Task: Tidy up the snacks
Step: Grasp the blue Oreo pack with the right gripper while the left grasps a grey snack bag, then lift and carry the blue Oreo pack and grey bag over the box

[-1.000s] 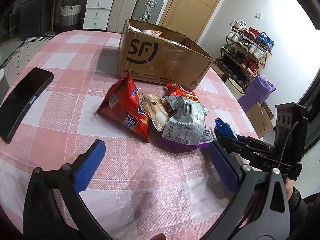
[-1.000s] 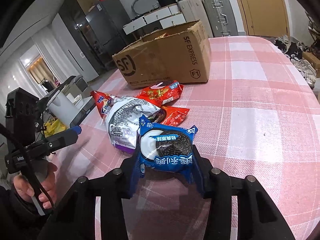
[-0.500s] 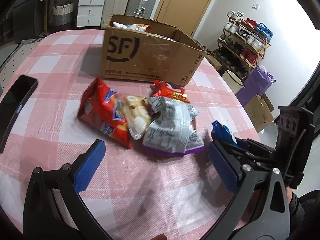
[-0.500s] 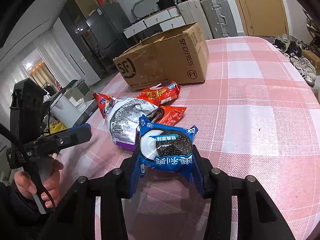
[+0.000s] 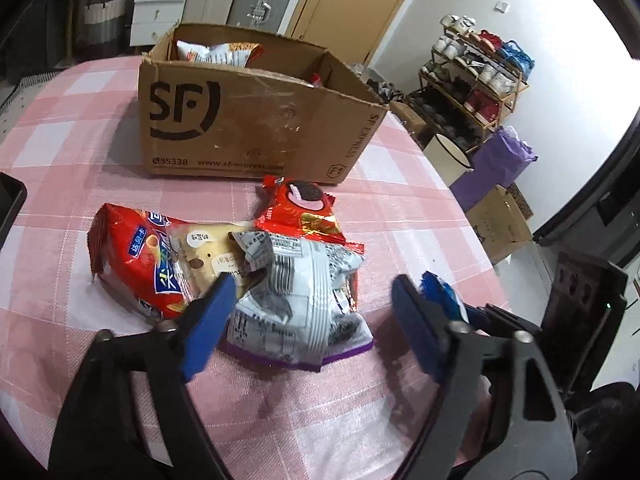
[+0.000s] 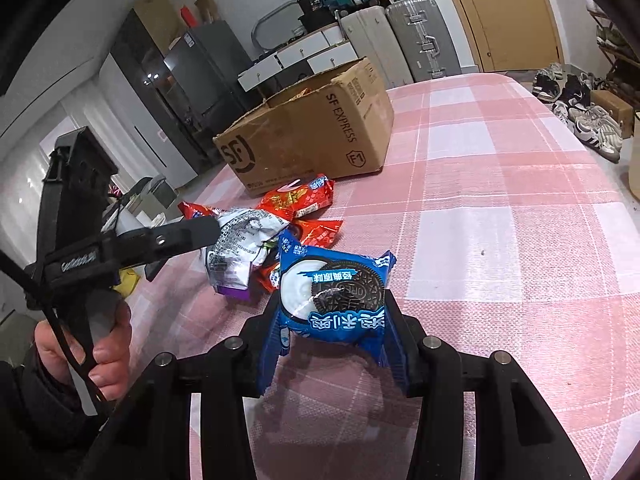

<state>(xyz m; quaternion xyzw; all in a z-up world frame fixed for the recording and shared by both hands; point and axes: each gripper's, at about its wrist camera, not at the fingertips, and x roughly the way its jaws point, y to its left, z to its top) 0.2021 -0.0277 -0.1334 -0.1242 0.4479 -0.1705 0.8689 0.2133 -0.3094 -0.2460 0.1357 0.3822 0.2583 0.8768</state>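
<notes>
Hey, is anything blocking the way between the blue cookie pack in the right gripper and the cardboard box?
Nothing solid. The blue cookie pack is held above the table; the loose snack pile and the left gripper sit low and leftward. The box is open on top.

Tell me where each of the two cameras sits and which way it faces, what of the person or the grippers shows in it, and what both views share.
Left wrist: rides the left gripper, aimed down over its closing blue pads at the silver snack bag; the right gripper shows at right.
Right wrist: rides the right gripper, shut on a blue cookie pack, facing across the pink checked table; the left gripper and a hand show at left.
Shared: the cardboard box, the snack pile, each other's gripper.
</notes>
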